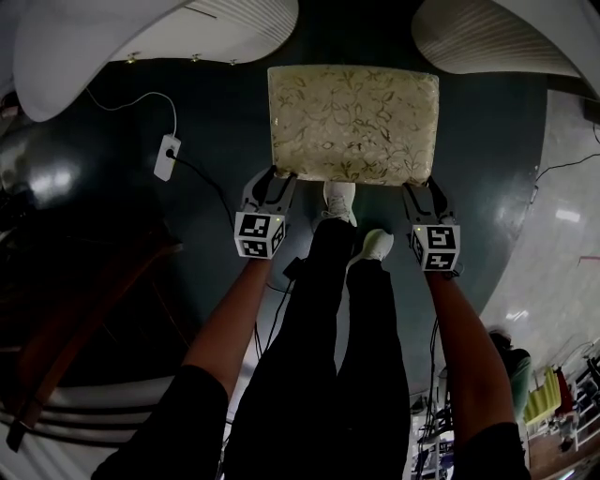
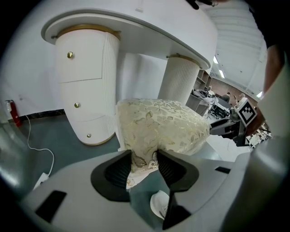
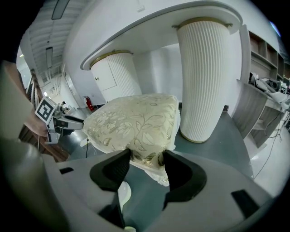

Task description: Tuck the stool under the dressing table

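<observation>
The stool (image 1: 353, 122), with a cream cushion in a gold leaf pattern, stands on the dark floor in front of the white dressing table (image 1: 141, 28). Its far edge lies in the gap between the table's two ribbed pedestals (image 2: 86, 90) (image 3: 206, 77). My left gripper (image 1: 278, 176) holds the cushion's near left corner. In the left gripper view its jaws (image 2: 144, 161) pinch the cushion (image 2: 158, 127) and its trim from both sides. My right gripper (image 1: 422, 187) is at the near right corner, where its jaws (image 3: 146, 158) clamp the cushion (image 3: 136, 122) the same way.
A white power strip (image 1: 167, 157) with its cable lies on the floor to the left of the stool. The person's white shoes (image 1: 339, 200) stand just behind the stool's near edge. A dark wooden piece (image 1: 84, 309) sits at the left. A red extinguisher (image 2: 13, 113) stands by the wall.
</observation>
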